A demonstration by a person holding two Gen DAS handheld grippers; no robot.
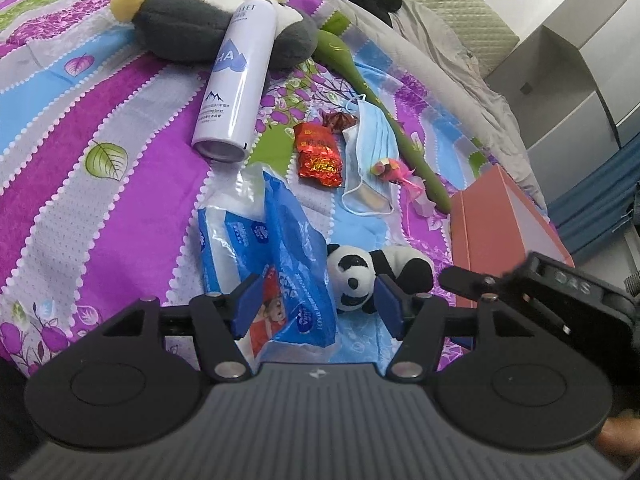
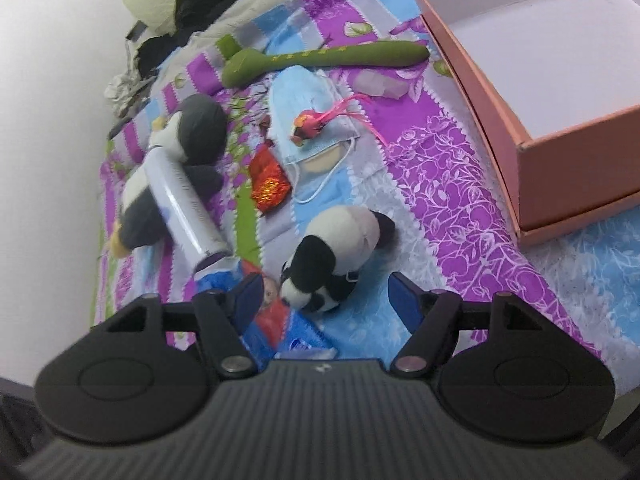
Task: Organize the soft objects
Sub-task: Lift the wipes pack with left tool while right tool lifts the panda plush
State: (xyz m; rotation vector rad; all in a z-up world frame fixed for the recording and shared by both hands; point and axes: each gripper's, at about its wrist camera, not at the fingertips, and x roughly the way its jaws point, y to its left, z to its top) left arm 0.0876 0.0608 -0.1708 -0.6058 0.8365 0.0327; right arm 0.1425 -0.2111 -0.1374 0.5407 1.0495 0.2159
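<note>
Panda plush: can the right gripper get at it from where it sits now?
Probably yes. The panda plush lies on the bedspread just ahead of the open right gripper, nothing on top of it. The blue tissue pack crowds the gripper's left finger, so it might get caught too.

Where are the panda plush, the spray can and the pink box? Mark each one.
panda plush (image 2: 336, 240), right wrist view, on its white back.
spray can (image 1: 236, 76), left wrist view, mid-body, at the blue logo.
pink box (image 2: 576, 176), right wrist view, on its outer front wall.
</note>
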